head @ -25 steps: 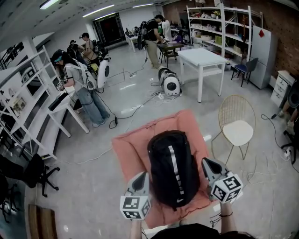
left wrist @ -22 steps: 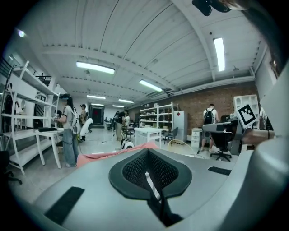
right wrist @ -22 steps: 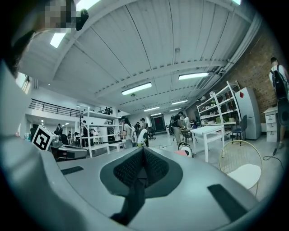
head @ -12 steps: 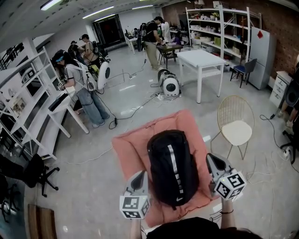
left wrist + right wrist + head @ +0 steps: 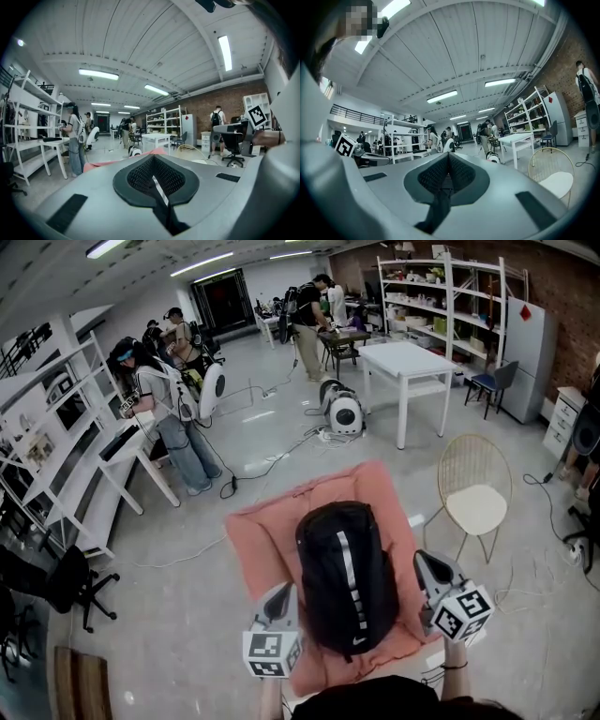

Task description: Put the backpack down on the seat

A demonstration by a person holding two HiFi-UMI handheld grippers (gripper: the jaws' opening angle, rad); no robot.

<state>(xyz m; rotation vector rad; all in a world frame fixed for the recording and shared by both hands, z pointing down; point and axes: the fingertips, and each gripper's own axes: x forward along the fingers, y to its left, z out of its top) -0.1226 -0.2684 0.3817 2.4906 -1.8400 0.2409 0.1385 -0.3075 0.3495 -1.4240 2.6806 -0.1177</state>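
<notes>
black backpack [image 5: 345, 577] on pink seat [image 5: 258, 540], stripe lettering unreadable; left hand-held gripper [image 5: 285, 590], right hand-held gripper [image 5: 421, 559] clenched, empty.

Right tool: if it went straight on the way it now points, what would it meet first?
Probably nothing close. The right tool, shut and empty, points roughly level past the right side of the backpack, over the pink seat, into the room beyond. Depth is unclear.

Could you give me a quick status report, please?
Left tool and right tool shut, empty. Backpack flat on the pink seat. Nothing in the way.
</notes>
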